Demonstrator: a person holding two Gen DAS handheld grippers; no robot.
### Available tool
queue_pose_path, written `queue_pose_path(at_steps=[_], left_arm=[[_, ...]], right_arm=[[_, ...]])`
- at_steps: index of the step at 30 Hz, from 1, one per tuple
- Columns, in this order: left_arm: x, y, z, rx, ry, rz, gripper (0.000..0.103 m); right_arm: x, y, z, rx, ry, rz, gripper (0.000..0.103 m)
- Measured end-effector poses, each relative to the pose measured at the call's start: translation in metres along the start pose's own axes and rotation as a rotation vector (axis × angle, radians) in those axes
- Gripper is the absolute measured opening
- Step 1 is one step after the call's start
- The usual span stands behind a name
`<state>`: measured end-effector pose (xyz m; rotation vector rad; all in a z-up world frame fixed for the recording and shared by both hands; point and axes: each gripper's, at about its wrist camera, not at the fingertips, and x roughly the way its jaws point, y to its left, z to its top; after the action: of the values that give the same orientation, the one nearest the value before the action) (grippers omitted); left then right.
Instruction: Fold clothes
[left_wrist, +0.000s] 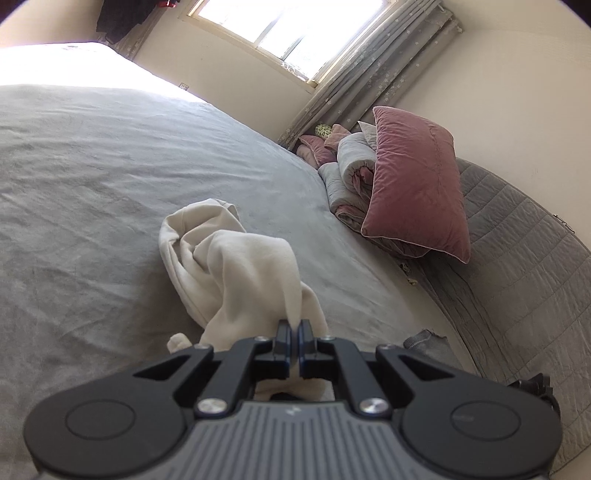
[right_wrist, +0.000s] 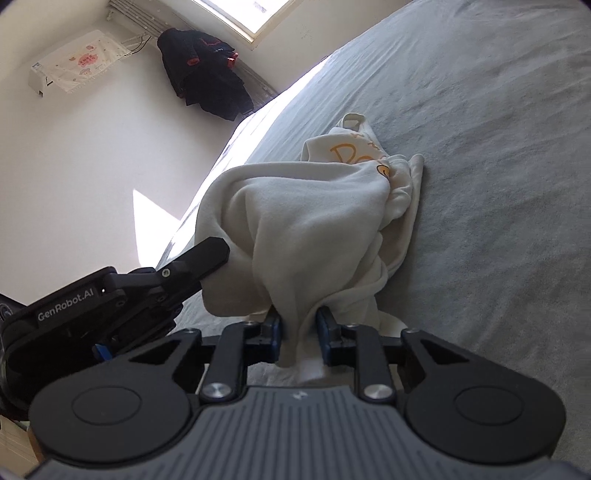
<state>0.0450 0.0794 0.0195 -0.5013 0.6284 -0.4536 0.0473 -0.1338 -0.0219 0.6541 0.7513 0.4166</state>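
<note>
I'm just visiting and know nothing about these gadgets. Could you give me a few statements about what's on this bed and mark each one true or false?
1. The cream garment lies neatly folded flat. False: it is bunched up and partly lifted off the grey bedsheet.
2. The left hand-held gripper is shut on the garment. True.
3. The garment carries orange lettering. True.
4. The pink pillow sits in the middle of the bed. False: it leans on folded bedding at the bed's edge.
5. The right hand-held gripper is empty. False: a fold of the garment is between its fingers.
6. Dark clothes hang near the window. True.
</note>
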Motion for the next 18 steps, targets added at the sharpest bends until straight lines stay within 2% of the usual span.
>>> queue_pose_path(at_steps=[5, 10, 14, 18], left_arm=[[-0.006, 0.001, 0.005, 0.035, -0.021, 0.048, 0.003], [-0.023, 0.004, 0.015, 0.09, -0.084, 0.12, 0.003], [-0.029, 0.008, 0.017, 0.095, -0.078, 0.106, 0.004], [-0.034, 0.005, 0.019, 0.097, -0.025, 0.061, 0.003]], right_arm=[[-0.015, 0.01, 0.004, -0.127, -0.093, -0.135, 0.011], [-0.036, 0.009, 0.02, -0.213, -0.216, -0.242, 0.01], [-0.049, 0.004, 0.032, -0.234, -0.246, -0.223, 0.009], [-0.051, 0.009, 0.037, -0.265, -0.191, -0.215, 0.009]])
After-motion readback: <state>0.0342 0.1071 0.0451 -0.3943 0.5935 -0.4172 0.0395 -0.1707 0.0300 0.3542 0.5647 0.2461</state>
